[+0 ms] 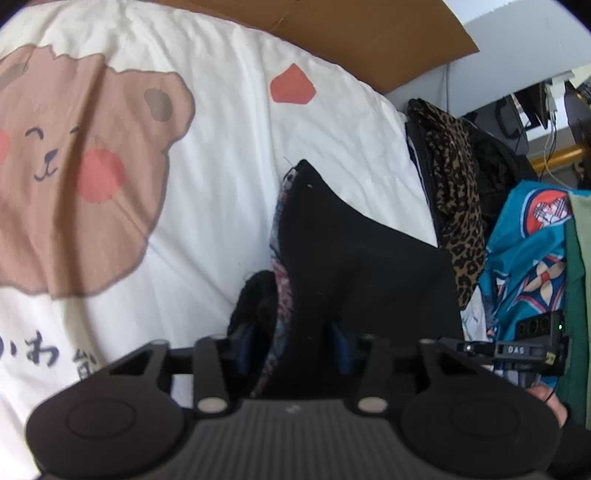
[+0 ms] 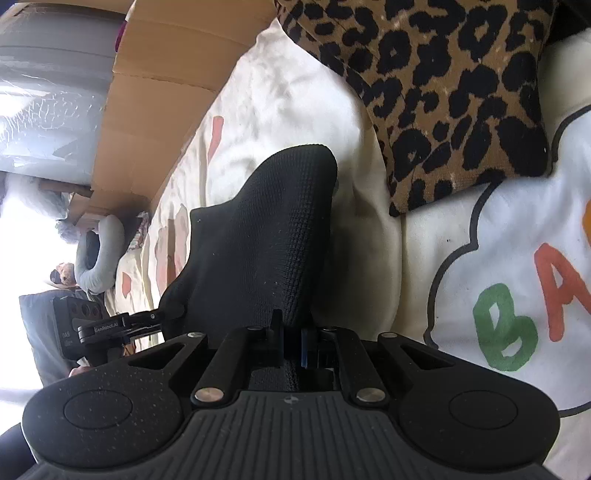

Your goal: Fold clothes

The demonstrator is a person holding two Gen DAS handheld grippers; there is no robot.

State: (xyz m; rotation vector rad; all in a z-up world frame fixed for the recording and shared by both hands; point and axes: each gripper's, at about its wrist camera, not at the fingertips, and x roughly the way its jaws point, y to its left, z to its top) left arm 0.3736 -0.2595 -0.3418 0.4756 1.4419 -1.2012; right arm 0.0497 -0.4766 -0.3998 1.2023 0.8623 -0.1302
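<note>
Two handheld grippers, left gripper half-spread around, right gripper pinched nearly closed on, a soft black knit garment draped ahead over cream bear-print bedding; light, limp, likely best held by hems.

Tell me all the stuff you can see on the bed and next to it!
Black garment: one, black, held up over the bed by both claws.
Bed sheet: one, white with a brown bear print, underneath.
Leopard-print cloth: one, brown and black, on the sheet beside the garment.
Blue patterned cloth: one, teal, at the bedside.
Cardboard: one, brown, along the bed's far edge.
Left claw: black, garment between its fingers.
Right claw: black, shut on the garment.
</note>
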